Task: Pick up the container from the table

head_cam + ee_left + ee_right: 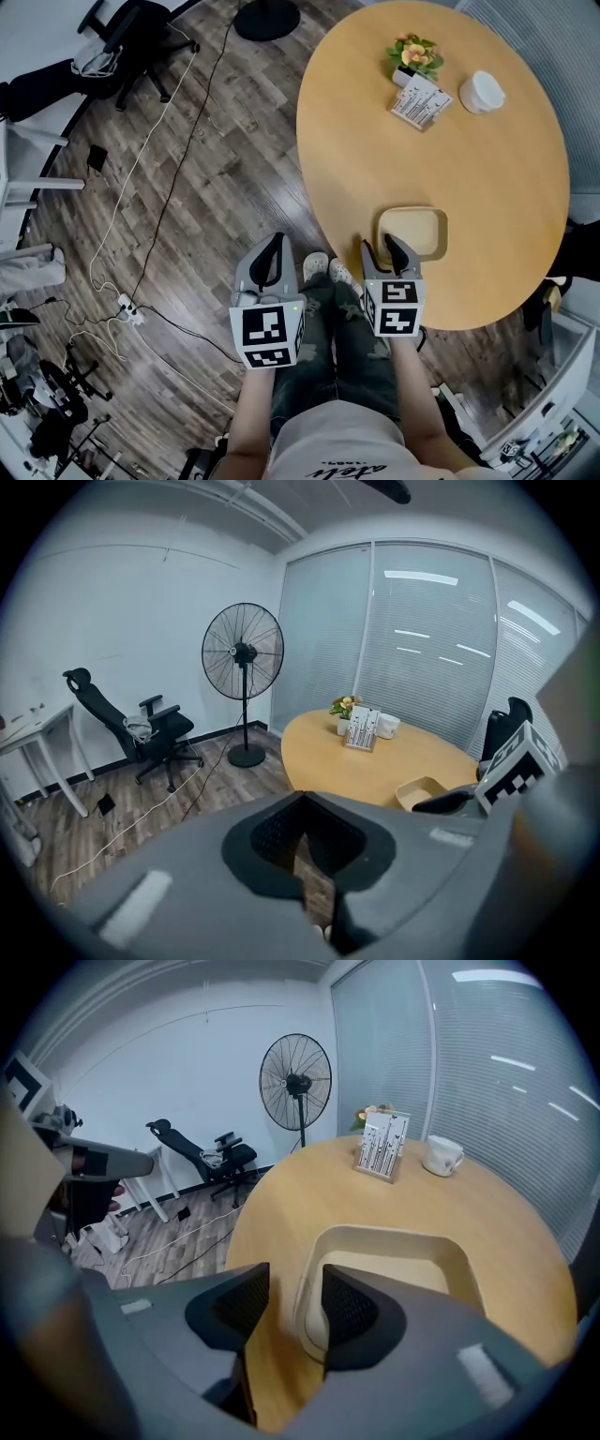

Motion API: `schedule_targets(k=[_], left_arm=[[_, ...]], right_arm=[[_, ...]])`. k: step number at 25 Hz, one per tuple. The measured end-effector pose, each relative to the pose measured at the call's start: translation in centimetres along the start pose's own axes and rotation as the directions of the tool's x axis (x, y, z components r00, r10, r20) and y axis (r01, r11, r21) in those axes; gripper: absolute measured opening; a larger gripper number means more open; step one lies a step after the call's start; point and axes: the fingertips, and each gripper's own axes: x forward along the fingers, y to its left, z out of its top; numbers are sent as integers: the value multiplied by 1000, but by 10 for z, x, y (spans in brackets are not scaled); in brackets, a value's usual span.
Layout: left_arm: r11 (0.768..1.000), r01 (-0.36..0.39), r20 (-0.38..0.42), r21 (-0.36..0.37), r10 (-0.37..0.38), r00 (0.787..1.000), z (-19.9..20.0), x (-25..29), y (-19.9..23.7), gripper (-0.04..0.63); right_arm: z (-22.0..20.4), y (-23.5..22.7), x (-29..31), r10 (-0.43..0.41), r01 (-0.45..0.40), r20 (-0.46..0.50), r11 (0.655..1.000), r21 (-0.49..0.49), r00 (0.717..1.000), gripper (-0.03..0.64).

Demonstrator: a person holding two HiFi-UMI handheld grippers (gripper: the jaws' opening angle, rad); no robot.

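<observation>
A shallow beige container (pixel 412 232) (pixel 394 1260) sits near the front edge of the round wooden table (pixel 487 187). My right gripper (pixel 382 246) (pixel 295 1302) is open at the container's near left corner. Its jaws straddle the left rim, one inside and one outside, and a strip of table shows between the outer jaw and the rim. My left gripper (pixel 274 253) (pixel 305 855) is shut and empty, hanging over the wooden floor left of the table. In the left gripper view the container (pixel 424 791) shows at the right.
At the table's far side stand a small flower pot (pixel 415 52), a card holder (pixel 421 101) and a white cup (pixel 482 91). A standing fan (pixel 243 653), an office chair (pixel 131 37) and loose cables (pixel 122 305) occupy the floor to the left.
</observation>
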Motion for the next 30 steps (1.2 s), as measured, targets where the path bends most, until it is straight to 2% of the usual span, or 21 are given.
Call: schedule_targets(k=[6, 10, 18, 22, 30], left_arm=[[1000, -11, -13, -7, 11, 1000, -10, -2, 2, 0], [1000, -18, -17, -13, 18, 1000, -12, -5, 4, 0], [999, -31, -4, -19, 30, 1000, -6, -8, 8, 0], [999, -30, 15, -19, 31, 999, 3, -9, 8, 0], [1000, -15, 85, -6, 15, 996, 38, -13, -6, 0]], right_arm=[[-4, -4, 5, -49, 47, -44, 998, -50, 998, 142], [-3, -4, 7, -49, 45, -63, 997, -68, 997, 86], [-3, -6, 8, -45, 40, -99, 997, -59, 994, 58], [7, -11, 2, -53, 49, -71, 997, -62, 996, 44], [54, -27, -24, -71, 73, 51, 996, -45, 996, 44]])
